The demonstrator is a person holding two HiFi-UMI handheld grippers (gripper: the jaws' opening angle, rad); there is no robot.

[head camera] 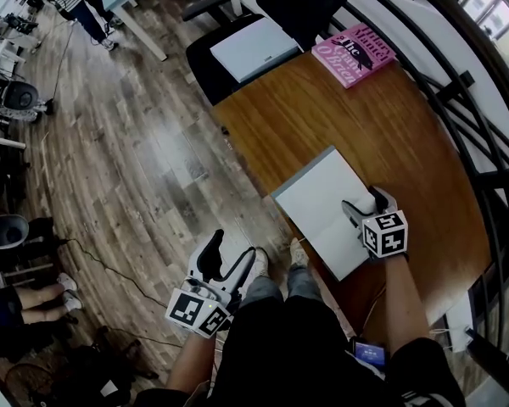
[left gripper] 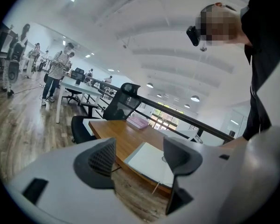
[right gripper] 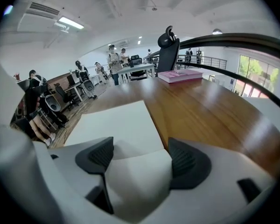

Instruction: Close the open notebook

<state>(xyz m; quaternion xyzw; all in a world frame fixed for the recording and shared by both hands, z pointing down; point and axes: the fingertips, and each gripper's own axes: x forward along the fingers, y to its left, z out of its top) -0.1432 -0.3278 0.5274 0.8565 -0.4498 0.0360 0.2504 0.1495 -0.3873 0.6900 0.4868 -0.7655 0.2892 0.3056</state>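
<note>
Closest in, the left gripper [head camera: 232, 246] hangs beyond the near edge of the wooden table [head camera: 407, 142], above the floor [head camera: 136, 159], its jaws apart and empty. At that same edge of the table lies the open notebook [head camera: 318, 197], white pages up. The right gripper [head camera: 363, 200] sits over its near page, jaws apart (that page curls up between them). A pink book [head camera: 354, 53] lies at the table's far end.
</note>
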